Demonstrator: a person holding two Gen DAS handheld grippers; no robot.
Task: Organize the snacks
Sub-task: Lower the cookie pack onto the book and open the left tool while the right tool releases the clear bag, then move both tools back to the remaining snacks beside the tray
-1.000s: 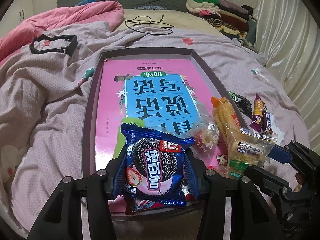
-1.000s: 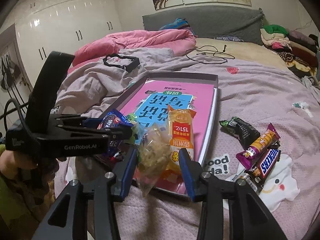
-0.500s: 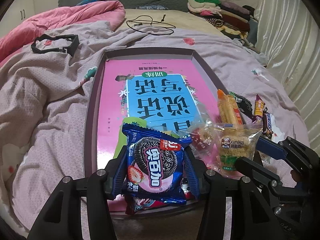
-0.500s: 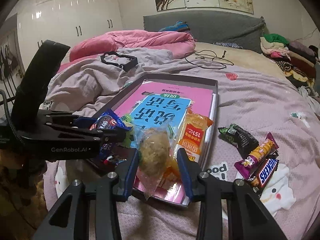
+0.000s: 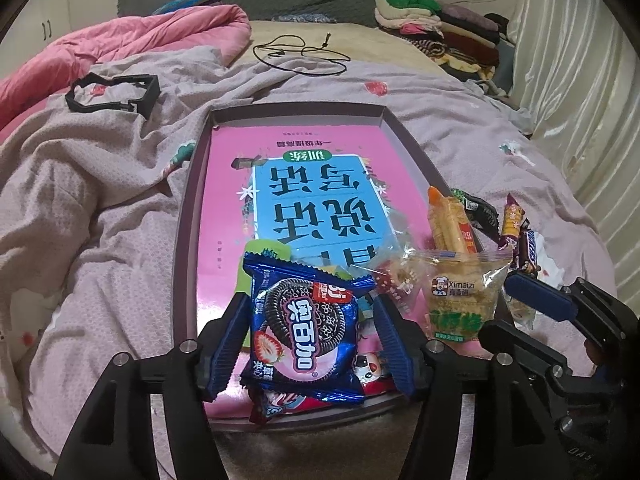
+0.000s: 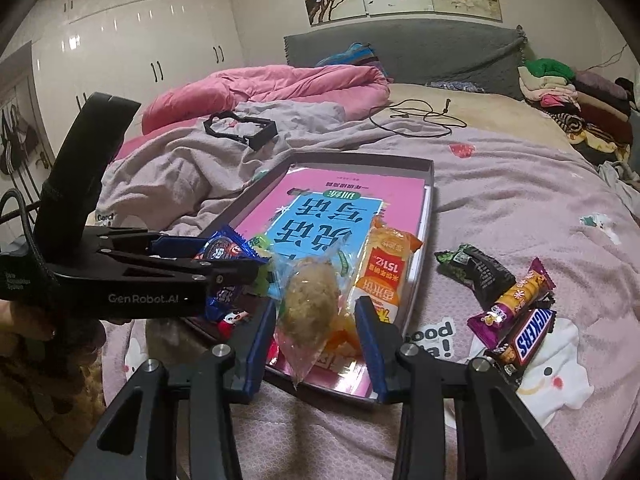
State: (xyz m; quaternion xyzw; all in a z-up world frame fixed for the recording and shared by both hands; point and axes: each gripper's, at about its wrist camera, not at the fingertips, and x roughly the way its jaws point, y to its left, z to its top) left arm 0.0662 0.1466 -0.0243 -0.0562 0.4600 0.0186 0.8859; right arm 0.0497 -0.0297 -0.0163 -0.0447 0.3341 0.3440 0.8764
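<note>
The blue ribbed fingers (image 5: 226,344) of the left gripper (image 5: 310,344) had just been opening and stood released around the blue foil cookie packet (image 5: 306,324), which lay at the near end of the shallow grey tray (image 5: 188,216). The right gripper (image 6: 316,336) straddled a clear-wrapped puffed-rice cake (image 6: 308,300); I could not tell whether it pinched it.
</note>
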